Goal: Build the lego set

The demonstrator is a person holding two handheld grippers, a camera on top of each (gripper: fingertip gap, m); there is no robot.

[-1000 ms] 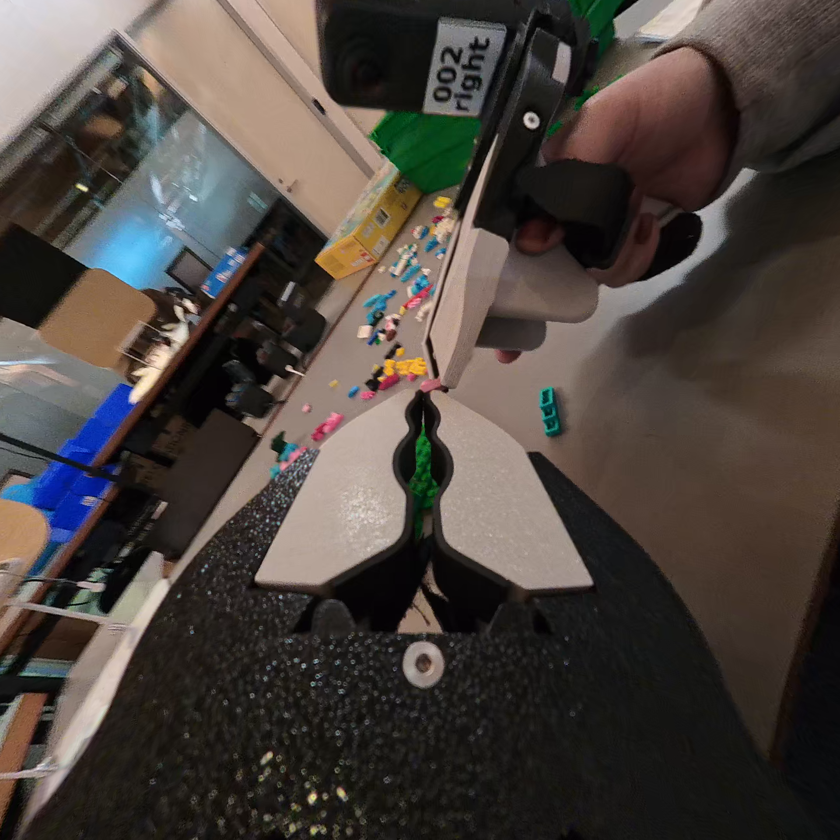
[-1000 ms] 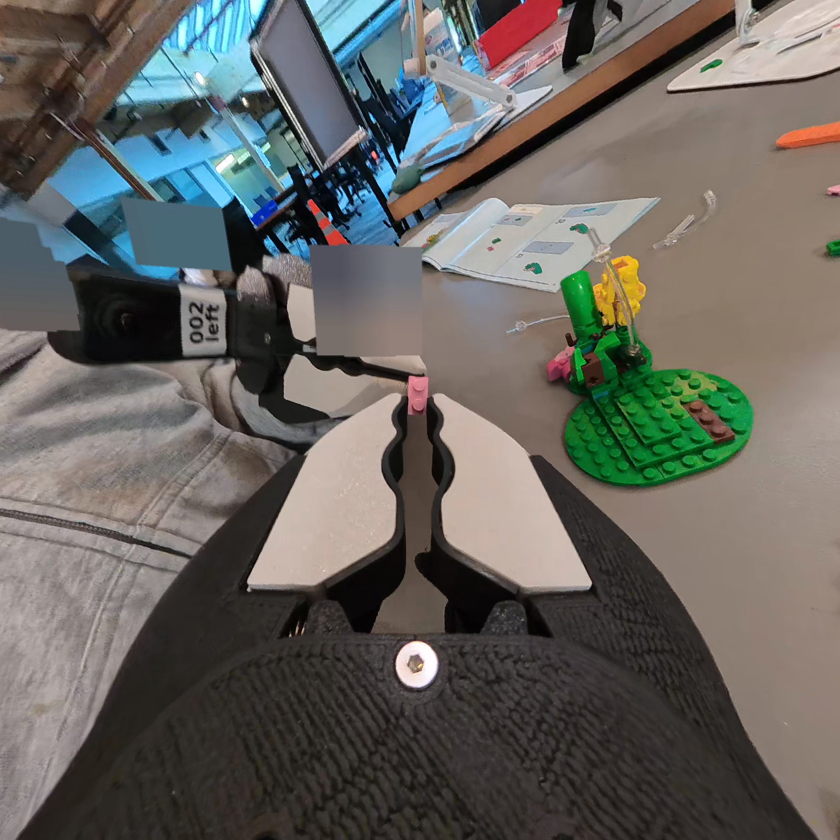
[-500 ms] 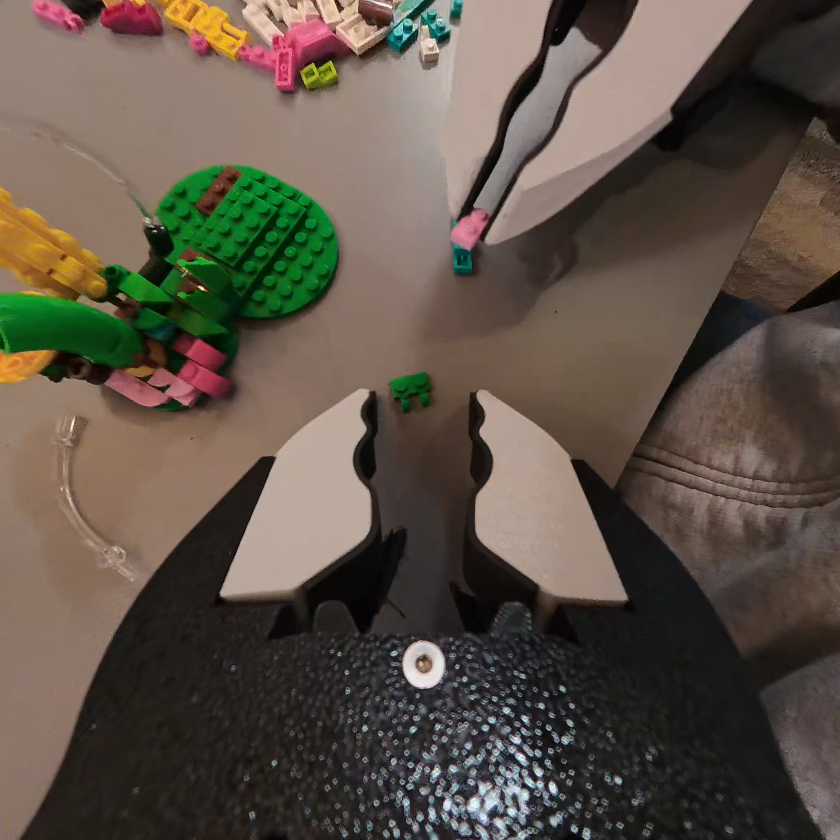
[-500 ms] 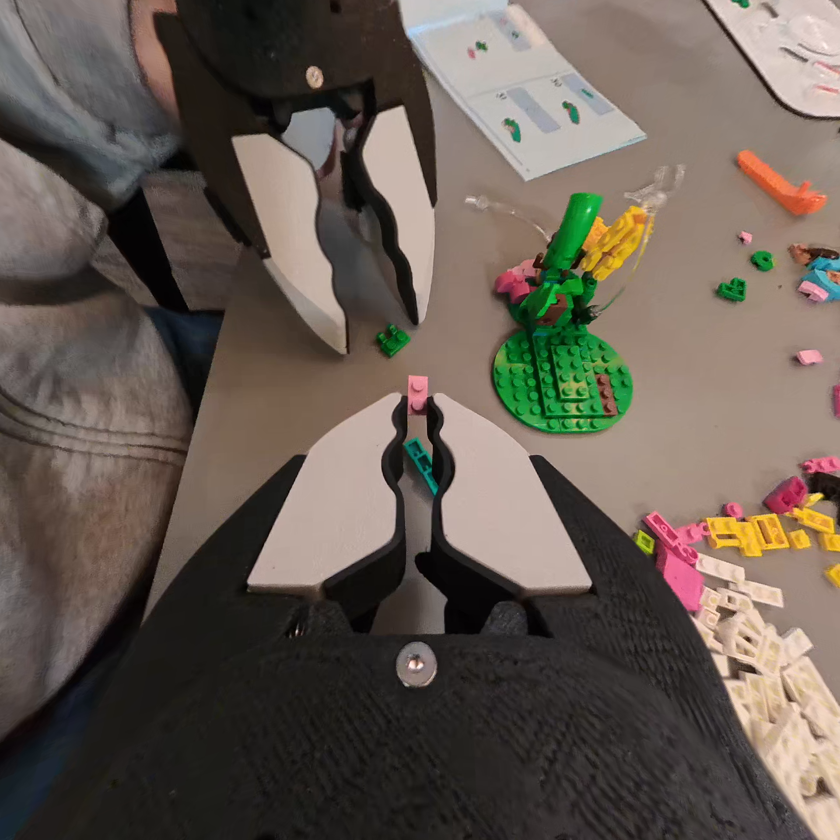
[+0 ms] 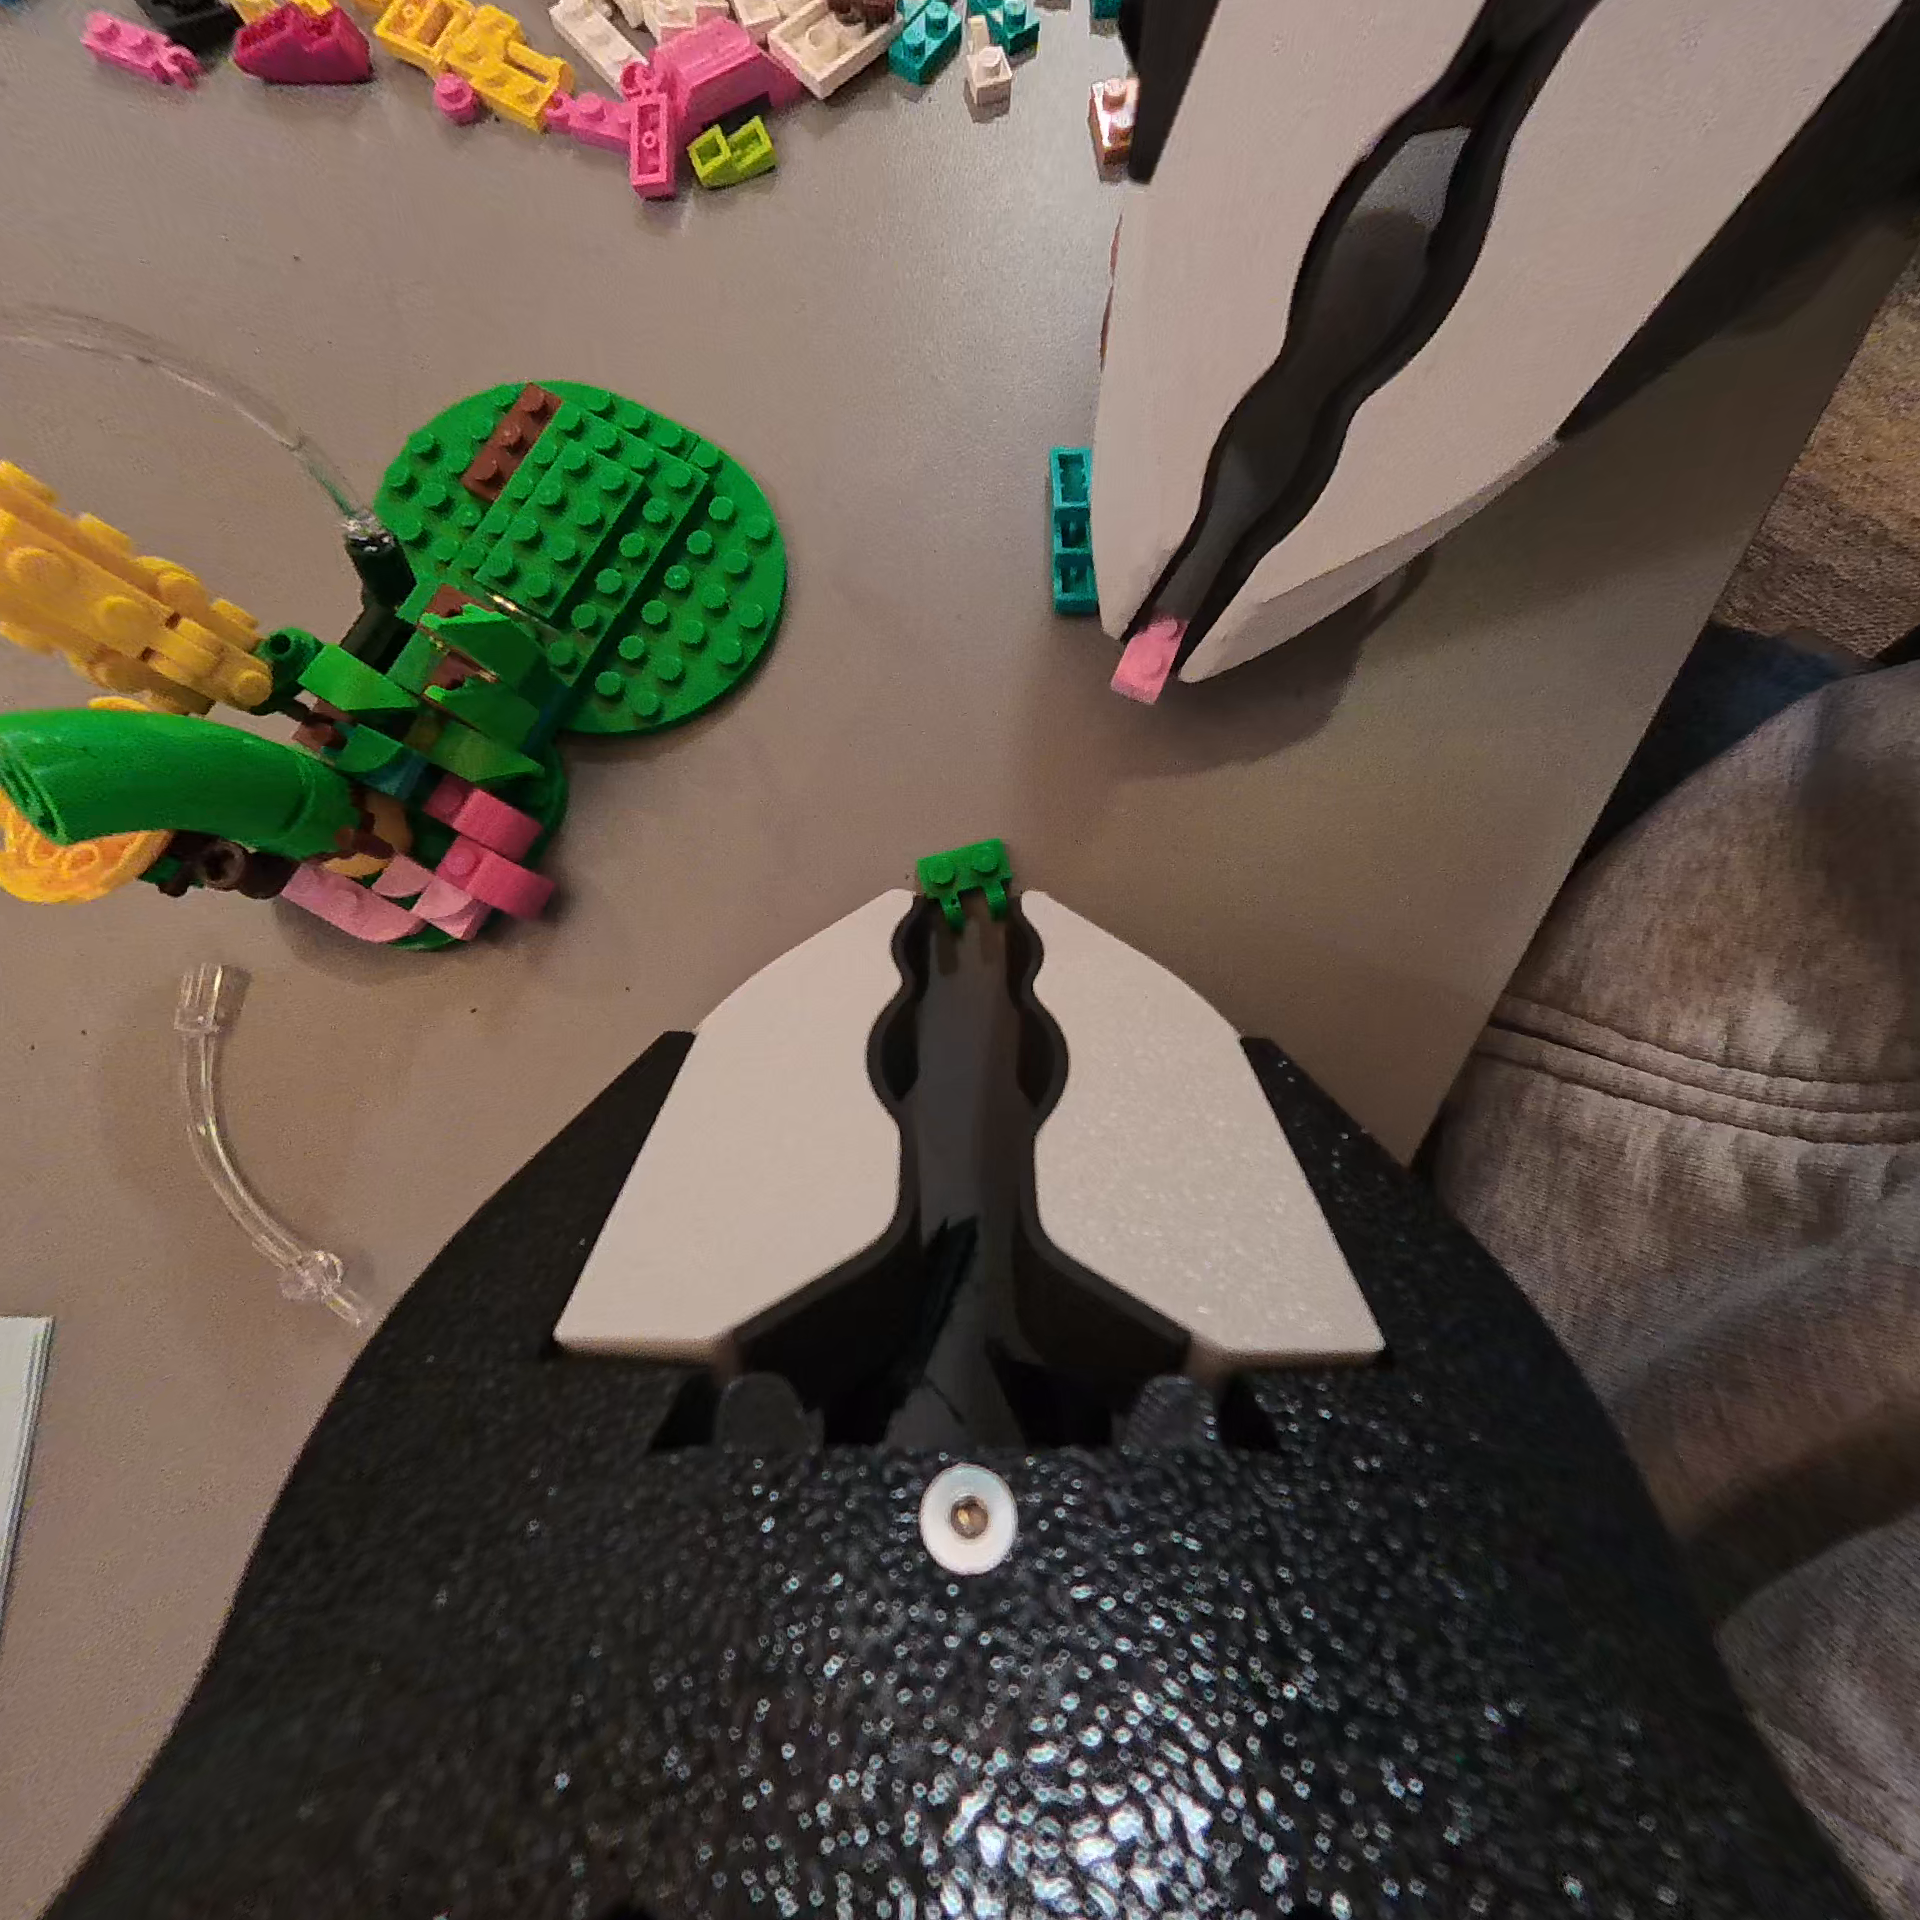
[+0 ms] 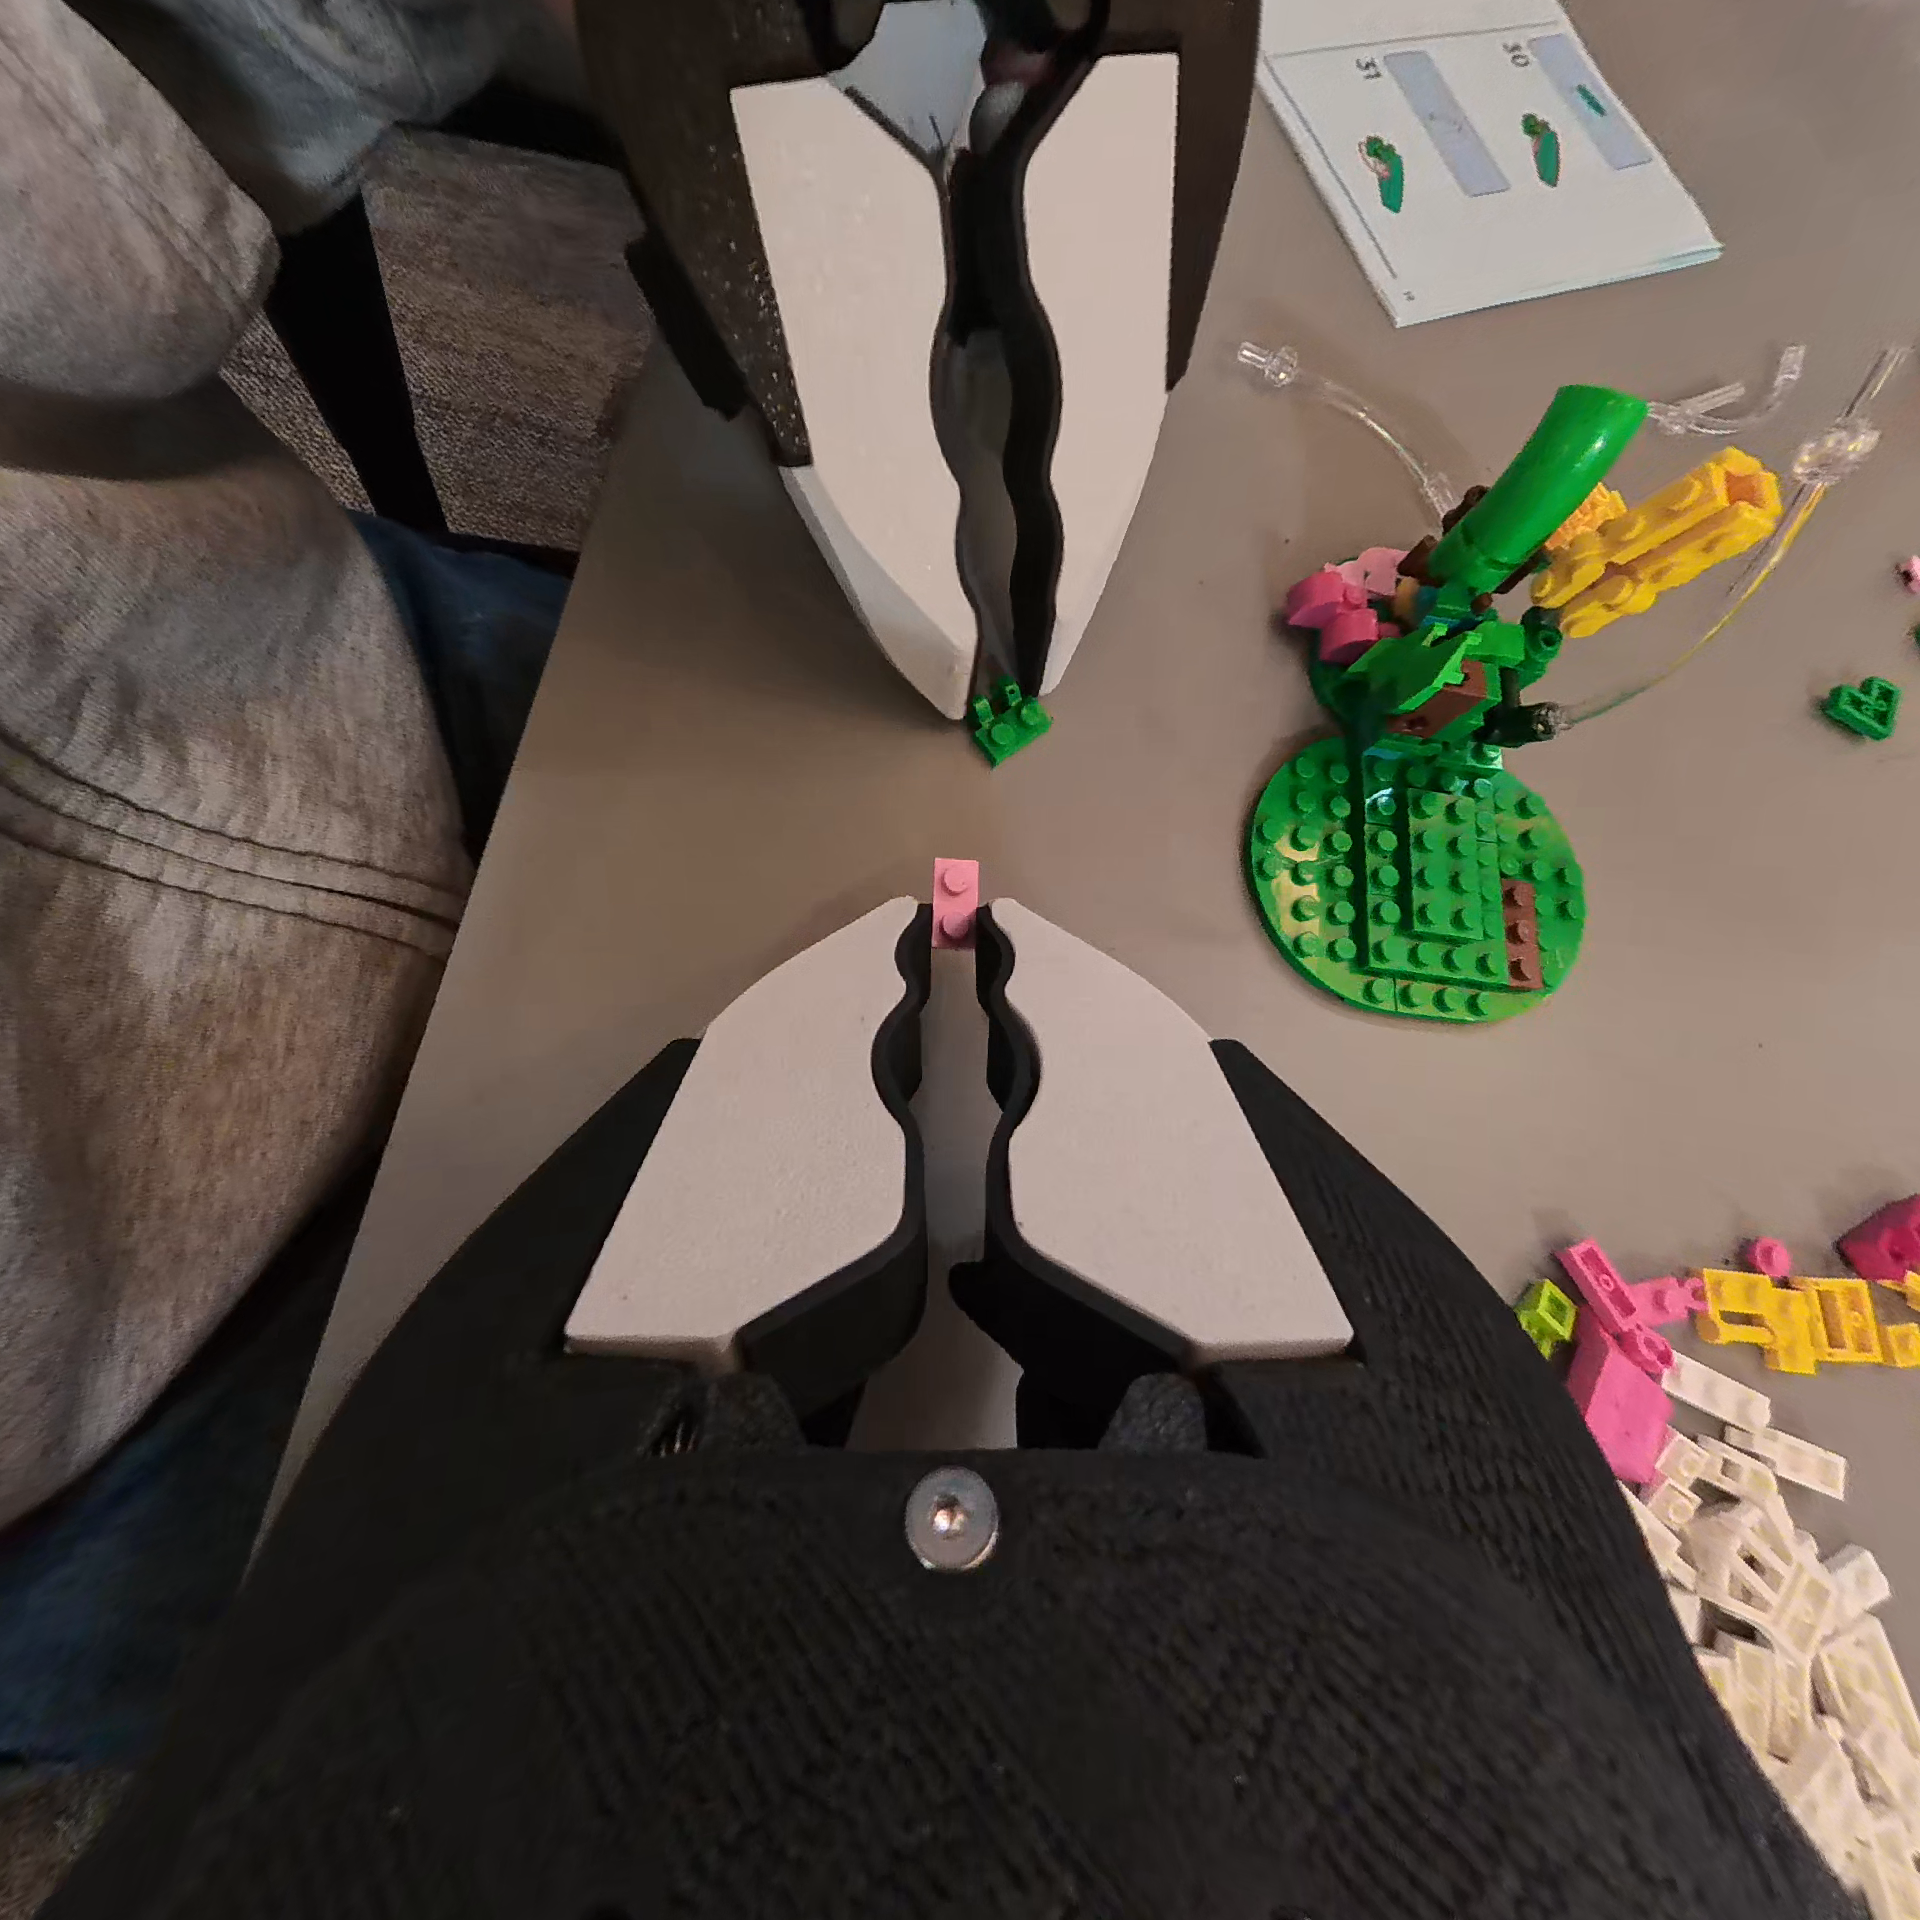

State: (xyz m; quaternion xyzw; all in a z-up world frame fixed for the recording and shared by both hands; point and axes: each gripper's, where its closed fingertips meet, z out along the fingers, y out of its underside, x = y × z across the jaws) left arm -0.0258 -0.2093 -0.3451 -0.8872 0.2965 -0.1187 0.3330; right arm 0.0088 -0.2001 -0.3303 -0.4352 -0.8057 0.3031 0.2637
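My left gripper (image 5: 964,902) is shut on a small green clip plate (image 5: 962,869), low over the grey table (image 5: 935,343). The right wrist view shows the same plate (image 6: 1006,727) at the left gripper's (image 6: 1006,698) tips, touching or just above the table. My right gripper (image 6: 954,914) is shut on a small pink two-stud plate (image 6: 954,902) that sticks out past its tips. In the left wrist view the right gripper (image 5: 1162,634) points down with the pink plate (image 5: 1145,657) close to the table. The two grippers face each other, a short way apart.
A round green baseplate (image 5: 644,582) carries a green, yellow and pink brick model (image 6: 1455,623). A teal brick (image 5: 1070,530) lies by the right gripper. There are loose bricks (image 5: 665,83), a white pile (image 6: 1766,1558), a clear tube (image 5: 223,1143) and a booklet (image 6: 1475,145). The table edge and a person's grey clothing (image 6: 156,831) are close by. The tips of one gripper are about 5 cm away from the tips of the other.
Both grippers came down from mid-air to the table. Half a second ago my left gripper stood open behind the green plate lying on the table; now it has shut on it. The right gripper kept the pink plate.
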